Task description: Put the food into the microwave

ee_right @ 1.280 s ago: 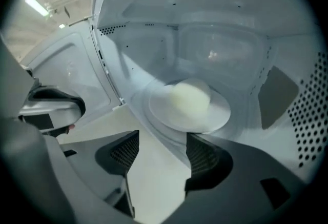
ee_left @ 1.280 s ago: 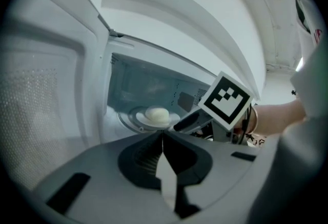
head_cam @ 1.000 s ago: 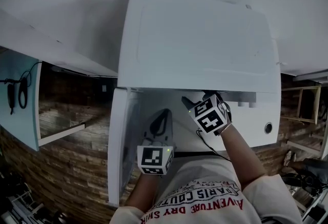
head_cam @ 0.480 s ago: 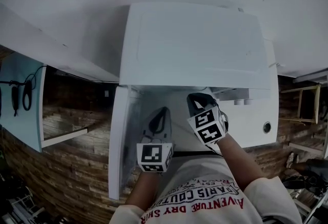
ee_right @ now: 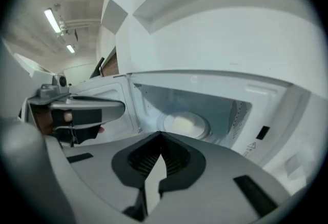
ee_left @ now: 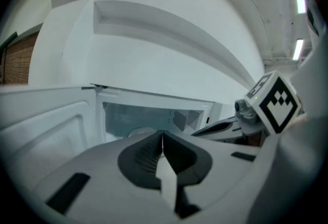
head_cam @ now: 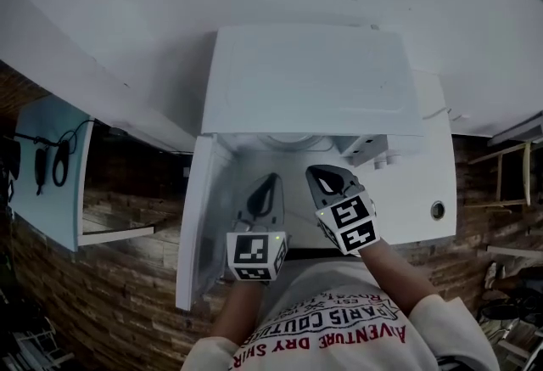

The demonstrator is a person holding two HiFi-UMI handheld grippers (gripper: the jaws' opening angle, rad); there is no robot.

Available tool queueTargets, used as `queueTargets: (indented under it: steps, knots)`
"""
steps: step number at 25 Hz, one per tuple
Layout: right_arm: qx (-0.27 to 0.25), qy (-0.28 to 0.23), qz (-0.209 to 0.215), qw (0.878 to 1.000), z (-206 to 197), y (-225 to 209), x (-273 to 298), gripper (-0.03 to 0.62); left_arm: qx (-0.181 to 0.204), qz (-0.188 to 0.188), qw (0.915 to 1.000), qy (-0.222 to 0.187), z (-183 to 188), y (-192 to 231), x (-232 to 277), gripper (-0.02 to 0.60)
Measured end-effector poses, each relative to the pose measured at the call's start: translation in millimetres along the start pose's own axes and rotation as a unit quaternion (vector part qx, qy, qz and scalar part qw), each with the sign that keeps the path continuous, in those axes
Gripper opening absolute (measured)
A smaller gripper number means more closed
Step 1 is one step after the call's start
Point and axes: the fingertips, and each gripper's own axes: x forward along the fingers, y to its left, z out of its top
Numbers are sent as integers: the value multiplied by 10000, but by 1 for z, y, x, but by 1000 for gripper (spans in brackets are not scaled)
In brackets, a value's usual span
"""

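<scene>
Microwave (head_cam: 314,81) is white, w/ its door (head_cam: 199,233) swung wide to the left and the cavity open twd the person. Food (ee_right: 182,124), a pale yellowish lump, is inside on a round plate (ee_right: 204,128) at mid-floor of the cavity. It's clear of both side walls & the back wall, and neither gripper touches it.

L gripper (ee_left: 162,135): jaws together, pads meeting, nothing btwn them. It hangs just outside the opening on the door side, pointing into the cavity.

R gripper (ee_right: 160,135): jaws also pressed together, empty. It's in front of the opening too, on the control panel (head_cam: 424,182) side. In the head view its tips sit at about the opening's front edge; can't tell if they're past it.

The two grippers are side by side, near but apart, and each shows at the edge of the other's view. Their marker cubes face up twd the head cam.

Panel has a round knob (head_cam: 437,210) near the lower right corner of the microwave front. Vent holes (ee_right: 237,115) are on the cavity's right wall. A brick surface (head_cam: 110,293) shows below & left of the door. Person's white printed shirt (head_cam: 339,331) is at the bottom of the head view.
</scene>
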Motion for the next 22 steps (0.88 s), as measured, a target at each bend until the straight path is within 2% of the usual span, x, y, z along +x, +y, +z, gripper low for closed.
queueTargets:
  steps: [5,10,15,22]
  knots:
    - [-48,-872,-214,9960,27,-4,-46,12,141,11,9990,-427,29,-18,-20,8]
    - [-265,-1737,-398,9836,57,-7,-88,12,313,51,9970,-708,54,-27,-35,8]
    - [-189,-2084,-496,9766,72,-7,-111,12,392,77,9947,-948,71,-30,-48,8]
    - [97,-2219,-663,9728,63,-19,-122,11,323,123,9949,-952,71,-26,-52,8]
